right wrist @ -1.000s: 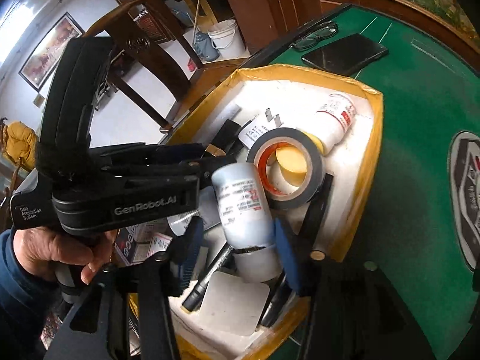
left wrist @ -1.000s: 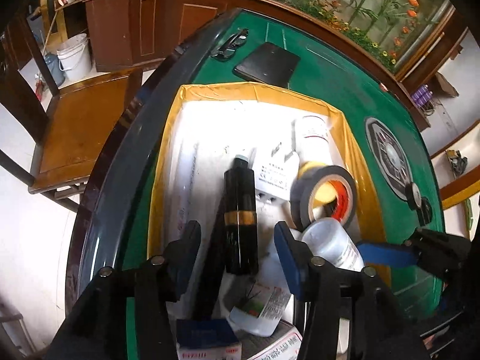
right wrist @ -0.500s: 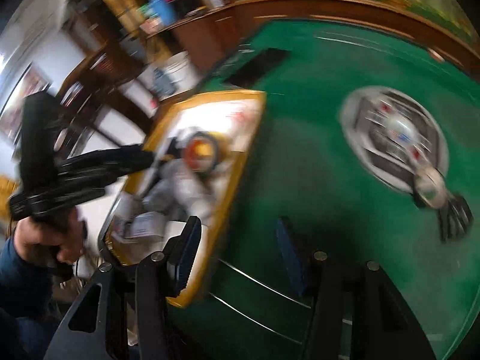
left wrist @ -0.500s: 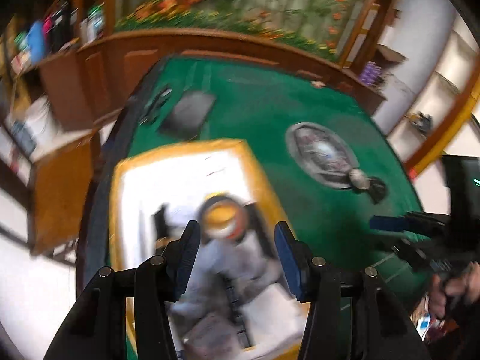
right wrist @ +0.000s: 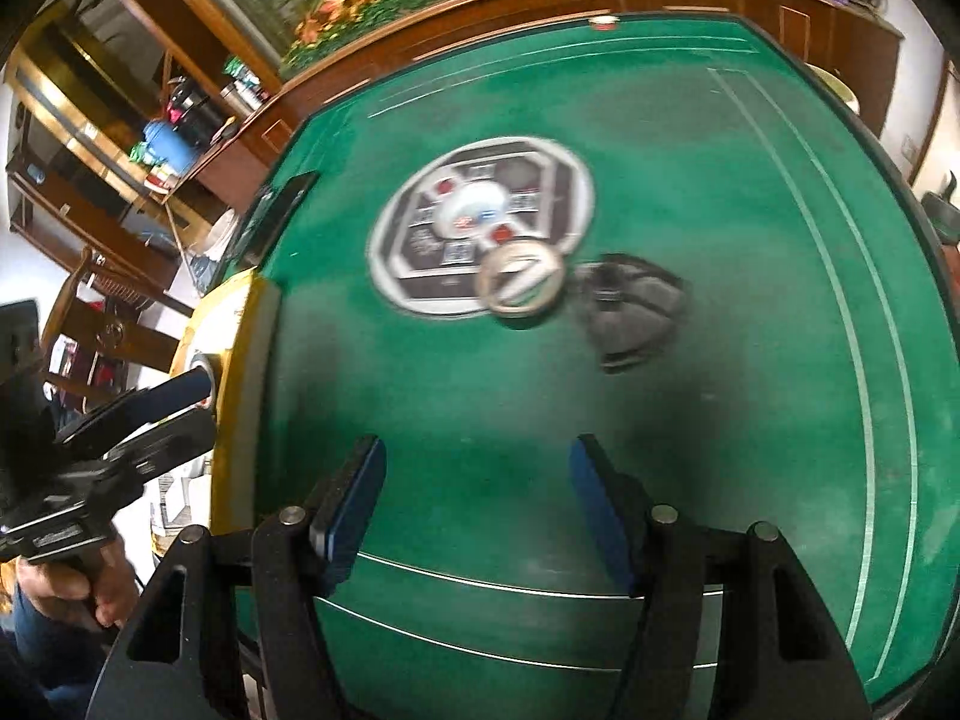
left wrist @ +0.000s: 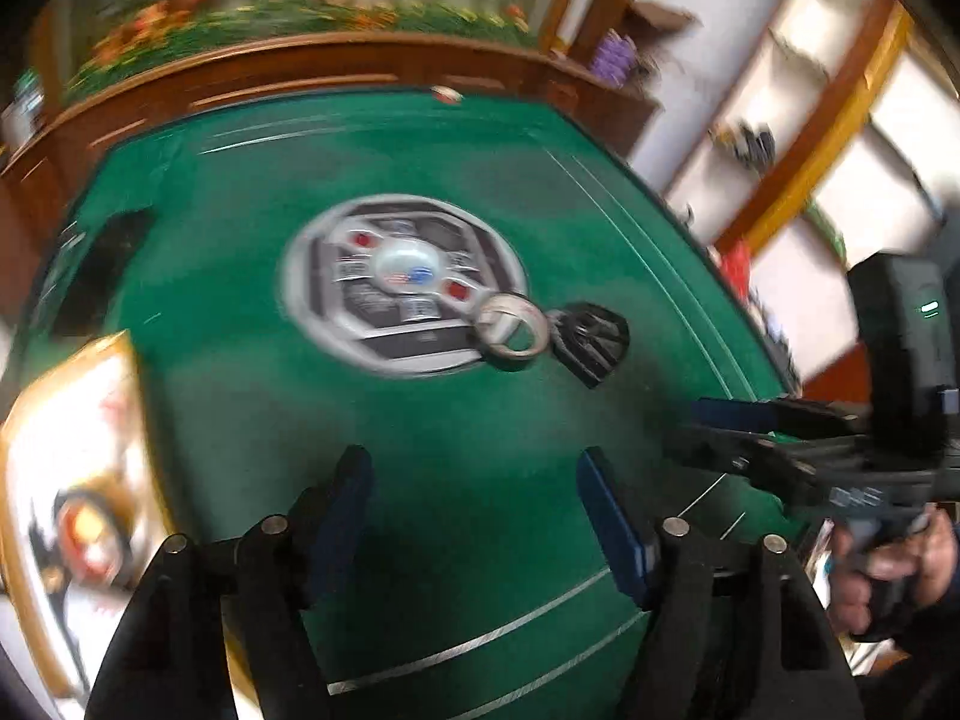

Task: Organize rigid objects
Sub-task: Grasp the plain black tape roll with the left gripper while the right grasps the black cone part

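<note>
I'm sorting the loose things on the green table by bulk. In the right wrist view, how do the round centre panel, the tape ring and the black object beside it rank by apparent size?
1. Round centre panel, clearly largest.
2. Black object.
3. Tape ring.
The last two look close in size, and motion blur makes their order unsure.

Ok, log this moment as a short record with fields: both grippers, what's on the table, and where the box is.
left gripper: open, empty, over bare felt
right gripper: open, empty
table: green felt, round control panel at centre
on table: tape ring at the panel's edge, dark object beside it (blurred)
box: yellow-rimmed, at the table's left edge, items inside
</note>
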### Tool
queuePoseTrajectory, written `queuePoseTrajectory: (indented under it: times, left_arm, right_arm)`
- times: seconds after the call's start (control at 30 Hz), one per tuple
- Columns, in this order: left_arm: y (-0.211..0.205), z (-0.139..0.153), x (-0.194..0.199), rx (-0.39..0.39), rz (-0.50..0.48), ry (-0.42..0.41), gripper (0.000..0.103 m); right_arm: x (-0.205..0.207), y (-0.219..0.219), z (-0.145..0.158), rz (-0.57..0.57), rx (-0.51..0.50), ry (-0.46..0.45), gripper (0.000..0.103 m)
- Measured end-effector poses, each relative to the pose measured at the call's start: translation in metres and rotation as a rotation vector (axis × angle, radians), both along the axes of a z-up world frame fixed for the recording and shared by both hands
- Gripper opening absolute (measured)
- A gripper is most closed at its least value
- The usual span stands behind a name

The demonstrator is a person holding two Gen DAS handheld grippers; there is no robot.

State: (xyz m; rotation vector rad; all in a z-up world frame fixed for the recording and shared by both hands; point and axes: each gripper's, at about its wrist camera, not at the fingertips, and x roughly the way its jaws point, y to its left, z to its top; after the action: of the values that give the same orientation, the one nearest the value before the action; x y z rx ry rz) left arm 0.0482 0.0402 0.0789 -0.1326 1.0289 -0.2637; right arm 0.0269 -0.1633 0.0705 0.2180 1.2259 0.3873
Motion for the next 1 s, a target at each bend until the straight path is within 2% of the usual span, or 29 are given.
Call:
queuePoseTrajectory:
  times: [0.07, 0.17, 0.3, 0.37, 0.43, 0.5, 0.57, 0.63, 0.73, 0.87, 1.0]
  left_arm:
    - [-0.018, -0.008, 0.019, 0.057, 0.001, -0.02, 0.074]
    - [-0.033, -0.02, 0.042, 0.035, -0.032, 0.009, 0.075]
    - [-0.053, -0.045, 0.072, 0.113, -0.061, 0.057, 0.075]
    - [-0.056, -0.055, 0.085, 0.15, -0.049, 0.076, 0.075]
    - [-0.058, -0.062, 0.093, 0.15, -0.066, 0.097, 0.075]
    - [-0.058, -0.066, 0.103, 0.189, -0.04, 0.077, 0.075]
    - [-0.059, -0.07, 0.113, 0.154, -0.049, 0.081, 0.075]
    - [-0.06, -0.072, 0.119, 0.163, -0.033, 0.064, 0.074]
    - [-0.054, -0.072, 0.115, 0.137, 0.008, 0.056, 0.063]
    - [-0.047, -0.073, 0.092, 0.148, 0.052, 0.064, 0.063]
    - [-0.034, -0.075, 0.048, 0.145, 0.093, 0.086, 0.063]
  right_arm:
    - [0.0, -0.015, -0.001, -0.001, 0.004, 0.005, 0.063]
    - [-0.001, -0.04, 0.0, -0.004, 0.009, 0.001, 0.063]
    - [-0.003, -0.071, 0.001, -0.01, 0.006, -0.005, 0.063]
    - [-0.005, -0.087, 0.002, -0.011, -0.001, -0.009, 0.063]
    - [-0.008, -0.097, 0.004, -0.018, -0.004, -0.013, 0.063]
    - [-0.008, -0.108, 0.004, -0.021, -0.007, -0.014, 0.063]
    - [-0.008, -0.116, 0.004, -0.021, -0.011, -0.015, 0.063]
    - [-0.007, -0.12, 0.004, -0.02, -0.014, -0.021, 0.063]
    - [-0.004, -0.119, 0.006, -0.002, -0.019, -0.029, 0.064]
    - [0.006, -0.1, 0.002, 0.071, -0.047, -0.043, 0.071]
    - [0.025, -0.072, -0.001, 0.171, -0.085, -0.064, 0.077]
